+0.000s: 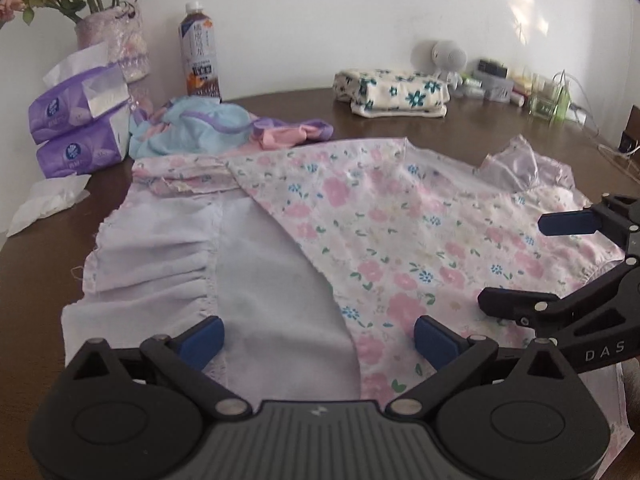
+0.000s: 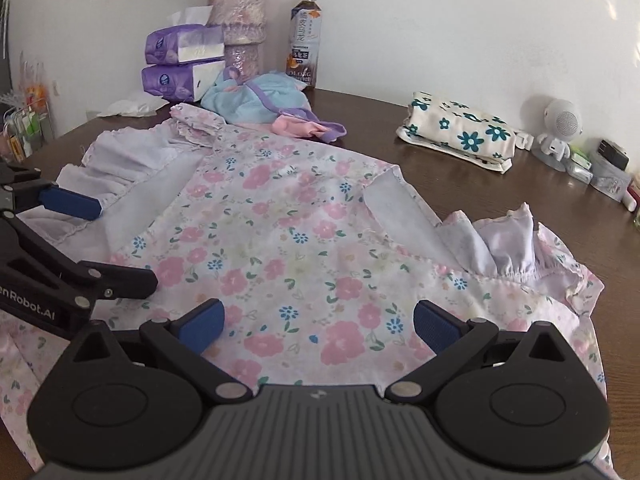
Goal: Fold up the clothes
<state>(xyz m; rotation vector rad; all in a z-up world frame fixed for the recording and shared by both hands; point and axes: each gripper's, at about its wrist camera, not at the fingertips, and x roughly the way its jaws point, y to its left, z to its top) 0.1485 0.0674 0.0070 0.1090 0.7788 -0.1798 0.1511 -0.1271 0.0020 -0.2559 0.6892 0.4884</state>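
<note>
A pink floral garment [image 1: 400,240] lies spread on the brown table [image 1: 36,280]. One flap is turned over, so the plain lilac lining [image 1: 260,280] shows on the left. My left gripper [image 1: 318,336] hovers open over the near hem, one finger above lining and one above print, holding nothing. My right gripper [image 1: 512,263] comes in from the right, open above the floral cloth. In the right wrist view the garment [image 2: 280,232] fills the middle. There my right gripper [image 2: 318,328] is open over it and my left gripper [image 2: 126,244] is open at the left edge.
At the back lie a heap of blue, purple and pink clothes [image 1: 208,128], a folded cream cloth with teal flowers [image 1: 392,90], stacked tissue packs [image 1: 76,120], a drink bottle [image 1: 200,56] and a flower vase [image 1: 116,36]. A crumpled tissue [image 1: 48,200] lies left. A toy figure [image 2: 560,128] and small items stand far right.
</note>
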